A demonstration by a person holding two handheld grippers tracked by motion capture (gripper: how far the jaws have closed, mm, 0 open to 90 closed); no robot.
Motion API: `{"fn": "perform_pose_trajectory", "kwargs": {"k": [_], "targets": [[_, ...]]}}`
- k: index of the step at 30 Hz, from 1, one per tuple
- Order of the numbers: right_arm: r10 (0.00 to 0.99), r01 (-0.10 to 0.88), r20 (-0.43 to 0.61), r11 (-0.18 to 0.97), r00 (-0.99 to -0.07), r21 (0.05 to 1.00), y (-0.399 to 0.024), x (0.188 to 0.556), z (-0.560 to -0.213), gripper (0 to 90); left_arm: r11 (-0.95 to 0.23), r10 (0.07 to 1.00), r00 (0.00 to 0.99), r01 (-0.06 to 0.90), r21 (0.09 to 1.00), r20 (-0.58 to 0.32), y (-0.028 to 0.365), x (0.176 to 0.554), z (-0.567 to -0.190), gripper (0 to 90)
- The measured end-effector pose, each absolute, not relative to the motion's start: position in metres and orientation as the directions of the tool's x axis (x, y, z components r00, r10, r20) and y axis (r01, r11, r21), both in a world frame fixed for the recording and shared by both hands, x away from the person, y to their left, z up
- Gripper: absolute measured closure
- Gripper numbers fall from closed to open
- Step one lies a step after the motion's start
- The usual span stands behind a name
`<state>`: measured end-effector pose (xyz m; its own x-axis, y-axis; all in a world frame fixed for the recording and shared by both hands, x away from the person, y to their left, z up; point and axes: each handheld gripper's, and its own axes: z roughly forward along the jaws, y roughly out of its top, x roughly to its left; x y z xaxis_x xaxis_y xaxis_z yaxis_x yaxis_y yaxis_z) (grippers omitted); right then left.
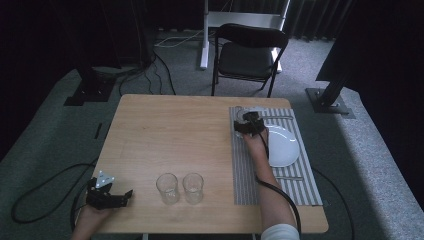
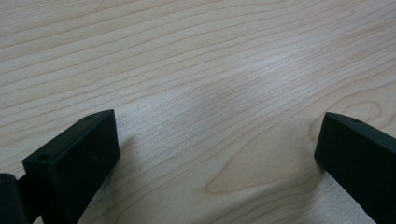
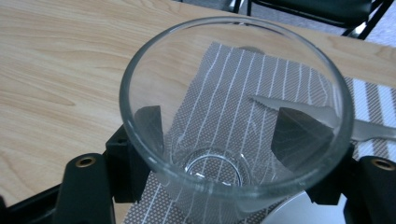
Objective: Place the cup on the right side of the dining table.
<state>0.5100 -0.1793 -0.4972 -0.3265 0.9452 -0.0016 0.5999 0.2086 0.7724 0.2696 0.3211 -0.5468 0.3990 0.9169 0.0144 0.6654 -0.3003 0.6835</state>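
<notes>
High view. I have the right tongs (image 1: 247, 121) at the far left corner of a grey striped placemat (image 1: 245, 175) on the right side of the wooden table (image 1: 170, 130). They are clamped on a clear drinking glass (image 1: 243, 114), its rim showing just beyond the black gripper body. Just right of the hand: a white plate (image 1: 283, 146) on the placemat. A knife (image 1: 277, 118) lies beyond the plate, another piece of cutlery (image 1: 289, 177) on its near side; I cannot tell which kind. Two more clear tumblers (image 1: 168, 188) (image 1: 193, 188) stand side by side near the front edge, off the placemat. The left tongs (image 1: 122, 196) rest at the front left corner, well apart from everything else.

Left gripper view. My left tongs (image 2: 217, 154) stand wide apart, with pale wood grain of the table (image 2: 196, 70) between the two black jaws.

Right gripper view. Item: drinking glass (image 3: 233, 116), colourless, transparent, round, with a wide smooth rim and a thick narrower base. The right tongs (image 3: 226, 135) grip it from both sides, a dark pad pressed to the outer wall at left and right and seen through the glass. It is upright over the placemat (image 3: 243, 93), whose dotted weave and white stripes show through its wall and base. The knife (image 3: 299, 105) lies beyond it at right, the plate (image 3: 303, 210) edge at the bottom.
</notes>
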Motion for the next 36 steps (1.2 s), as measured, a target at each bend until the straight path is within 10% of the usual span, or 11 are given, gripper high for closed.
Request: {"fn": "perform_pose_trajectory", "kwargs": {"k": [10,36], "targets": [[0.948,0.637,0.062,0.160,-0.311,0.754,-0.185,0.507,-0.489,13.1,-0.300,0.917,0.399,0.665,0.683,0.014,0.321,0.270,-0.547,0.3],[0.924,0.616,0.083,0.180,-0.373,0.767,-0.216,0.442,-0.486,11.8,-0.302,0.916,0.402,0.665,0.683,0.014,0.321,0.270,-0.547,0.3]]}}
